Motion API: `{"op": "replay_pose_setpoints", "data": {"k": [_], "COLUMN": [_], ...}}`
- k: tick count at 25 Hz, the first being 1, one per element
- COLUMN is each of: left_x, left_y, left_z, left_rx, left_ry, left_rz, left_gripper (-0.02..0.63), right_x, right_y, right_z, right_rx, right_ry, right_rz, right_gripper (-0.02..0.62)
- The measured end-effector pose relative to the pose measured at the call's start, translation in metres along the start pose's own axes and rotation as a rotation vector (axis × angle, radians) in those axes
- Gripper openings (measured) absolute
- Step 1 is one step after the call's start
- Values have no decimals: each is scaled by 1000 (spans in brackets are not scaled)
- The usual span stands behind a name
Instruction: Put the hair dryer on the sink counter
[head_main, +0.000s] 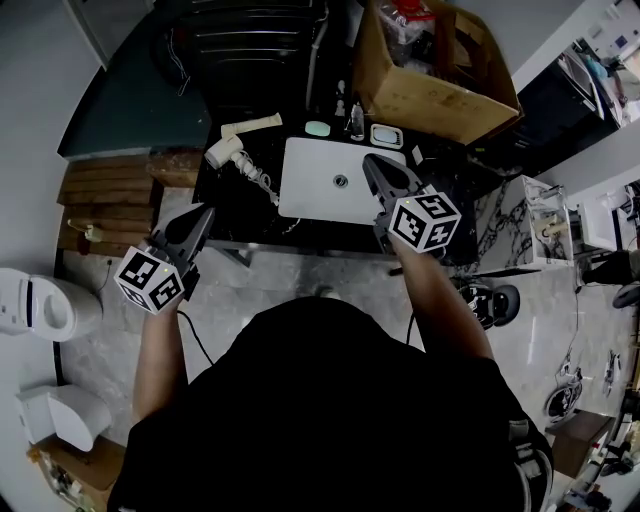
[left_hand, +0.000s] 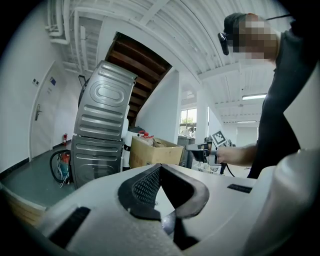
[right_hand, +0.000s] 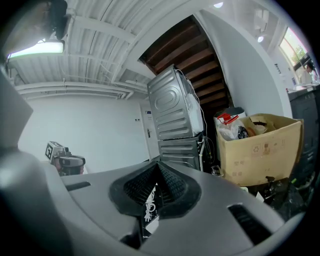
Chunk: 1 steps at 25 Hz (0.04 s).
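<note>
A cream hair dryer (head_main: 226, 152) lies on the dark sink counter (head_main: 225, 205), left of the white basin (head_main: 335, 180). Its coiled cord (head_main: 265, 186) trails toward the basin's edge. My left gripper (head_main: 206, 214) hovers at the counter's front left edge, short of the dryer, with its jaws shut and nothing between them. In the left gripper view the left gripper (left_hand: 160, 166) points up and away at the room. My right gripper (head_main: 371, 159) hangs over the basin's right side, shut and holding nothing. The right gripper (right_hand: 159, 165) likewise looks out at the room.
A large cardboard box (head_main: 440, 70) stands behind the counter at the right. Small toiletries (head_main: 352, 124) line the basin's back edge. Wooden steps (head_main: 110, 195) and a toilet (head_main: 40, 305) are at the left. A grey metal appliance (left_hand: 100, 125) stands by the wall.
</note>
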<state>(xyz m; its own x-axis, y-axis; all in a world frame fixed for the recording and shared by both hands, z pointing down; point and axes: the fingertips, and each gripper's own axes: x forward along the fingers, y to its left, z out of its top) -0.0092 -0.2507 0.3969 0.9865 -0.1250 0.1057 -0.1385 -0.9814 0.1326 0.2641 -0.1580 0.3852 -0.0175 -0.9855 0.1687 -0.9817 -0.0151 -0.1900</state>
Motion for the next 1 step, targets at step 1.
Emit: {"op": "replay_pose_setpoints", "data": {"k": [1], "left_x": [1], "left_y": [-2], "left_z": [0], "left_rx": [0], "left_ry": [0], "left_rz": [0], "left_gripper": [14], "right_x": [-1], "right_y": [-1], "right_z": [0], "right_rx": [0], "right_ry": [1], "right_rz": [0], "right_gripper": [9]}}
